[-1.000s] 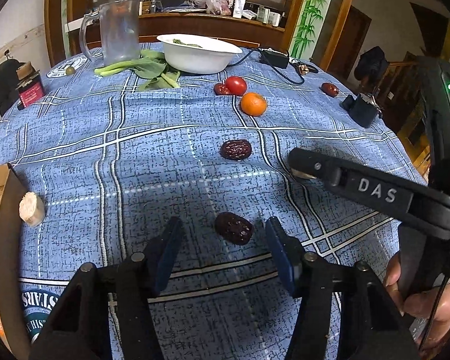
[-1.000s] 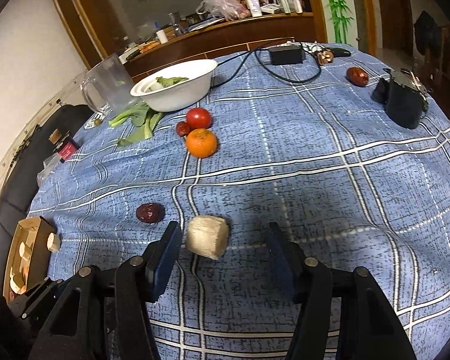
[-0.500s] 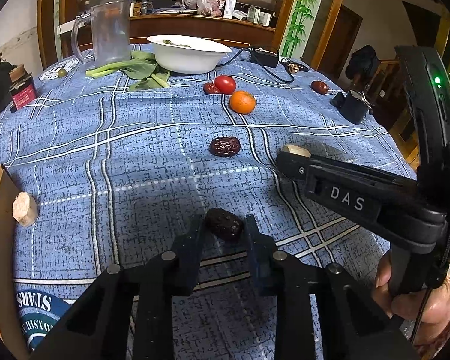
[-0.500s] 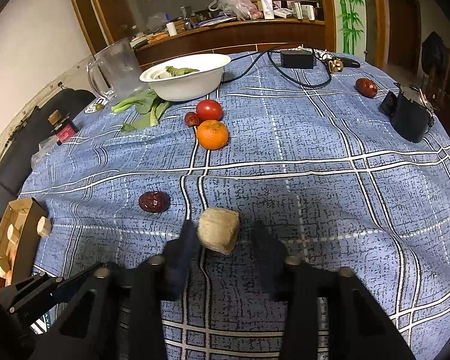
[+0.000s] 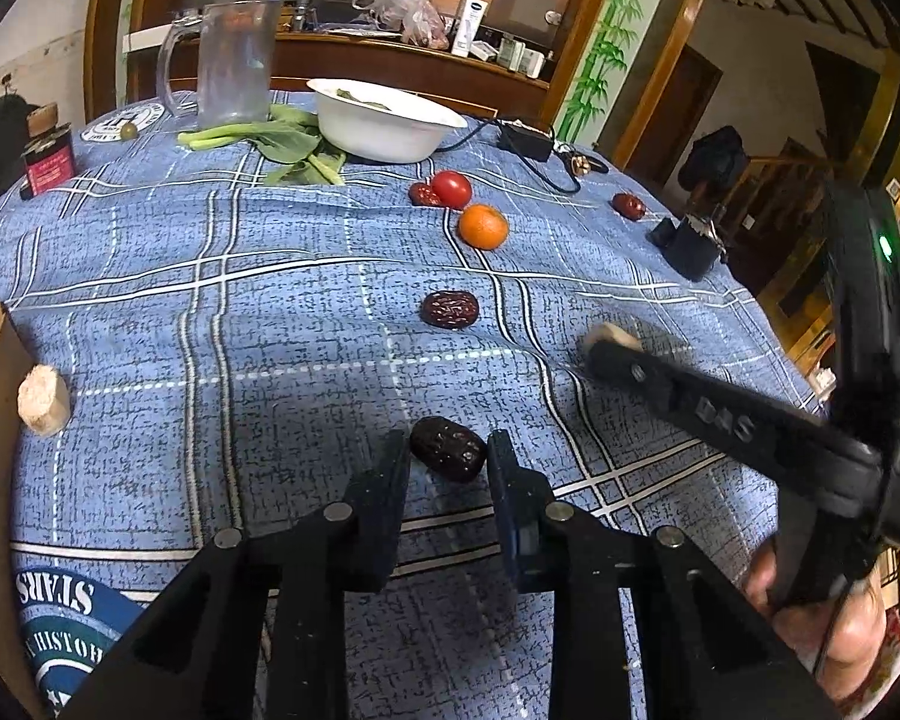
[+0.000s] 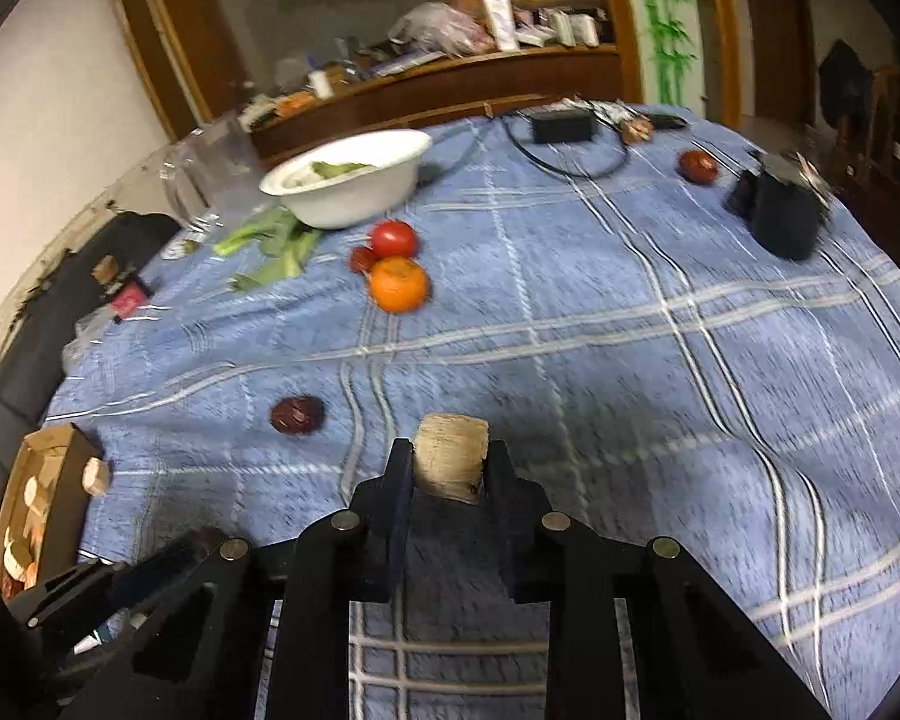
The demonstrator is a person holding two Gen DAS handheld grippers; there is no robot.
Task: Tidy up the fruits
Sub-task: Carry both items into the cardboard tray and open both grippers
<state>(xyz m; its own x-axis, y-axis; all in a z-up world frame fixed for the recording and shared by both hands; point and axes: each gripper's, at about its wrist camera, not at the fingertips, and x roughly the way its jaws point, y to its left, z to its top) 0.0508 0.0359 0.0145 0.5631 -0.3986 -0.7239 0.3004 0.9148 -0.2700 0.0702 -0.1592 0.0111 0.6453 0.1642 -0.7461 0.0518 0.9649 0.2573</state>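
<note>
Left hand-held gripper [image 5: 448, 461] clenched on dark date [image 5: 448, 456]; right hand-held gripper [image 6: 450, 461] grasping pale chunk [image 6: 450, 456], prob. both bound for cardboard box [image 6: 42, 501] near left of bench [image 6: 690, 360].

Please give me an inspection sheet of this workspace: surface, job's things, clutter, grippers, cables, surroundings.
Surface: blue plaid tablecloth.
Job's things: orange, tomato, loose dates, cardboard box at the table edge.
Clutter: white bowl, greens, clear pitcher.
Grippers: left gripper closed around a dark date; right gripper shut on a tan chunk.
Cables: black adapter with cord.
Surroundings: wooden counter, cluttered.
</note>
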